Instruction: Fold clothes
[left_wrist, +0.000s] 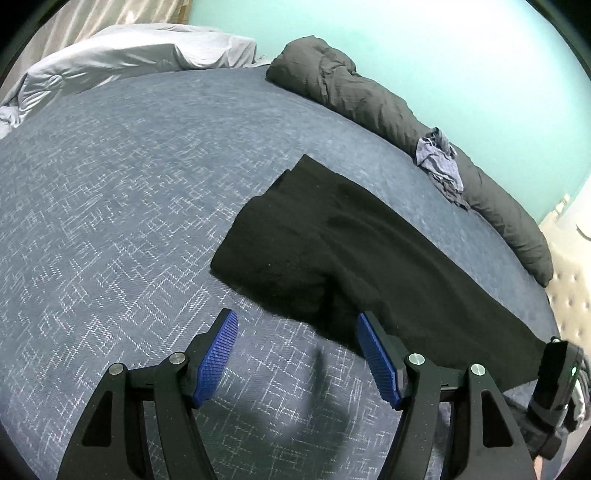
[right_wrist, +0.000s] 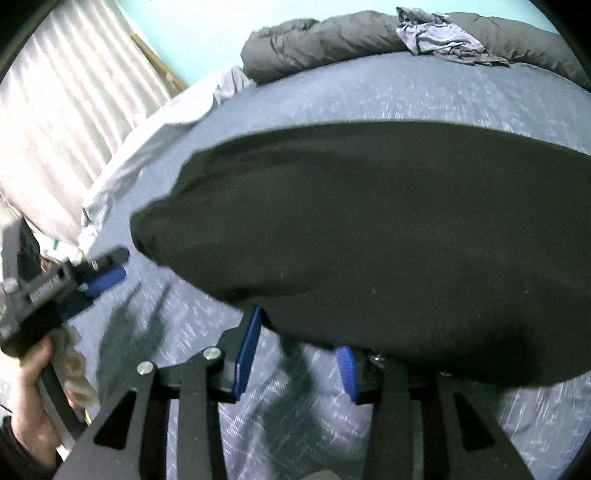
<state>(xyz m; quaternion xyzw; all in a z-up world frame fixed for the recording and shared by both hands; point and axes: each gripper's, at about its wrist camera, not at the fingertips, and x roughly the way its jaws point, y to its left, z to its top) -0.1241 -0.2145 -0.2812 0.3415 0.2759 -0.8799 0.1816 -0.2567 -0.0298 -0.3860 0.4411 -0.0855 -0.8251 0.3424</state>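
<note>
A black garment (left_wrist: 351, 251) lies on the blue patterned bed (left_wrist: 110, 221), its near left end folded over thick. My left gripper (left_wrist: 297, 332) hovers open just short of that end, nothing between its blue pads (left_wrist: 218, 354). The right gripper (left_wrist: 557, 380) sits at the garment's far right end. In the right wrist view the black garment (right_wrist: 369, 240) fills the frame and covers the tips of my right gripper (right_wrist: 299, 332). Its blue pads (right_wrist: 249, 350) stand apart with the bed (right_wrist: 288, 417) showing between them. A hand (right_wrist: 33, 369) holds the left gripper (right_wrist: 120, 264) at the left.
A rolled dark grey duvet (left_wrist: 369, 99) runs along the bed's far edge by the teal wall, with a crumpled pale blue cloth (left_wrist: 439, 162) on it. A light grey sheet (left_wrist: 129, 55) is bunched at the far left. A cream tufted headboard (left_wrist: 572, 295) stands at the right.
</note>
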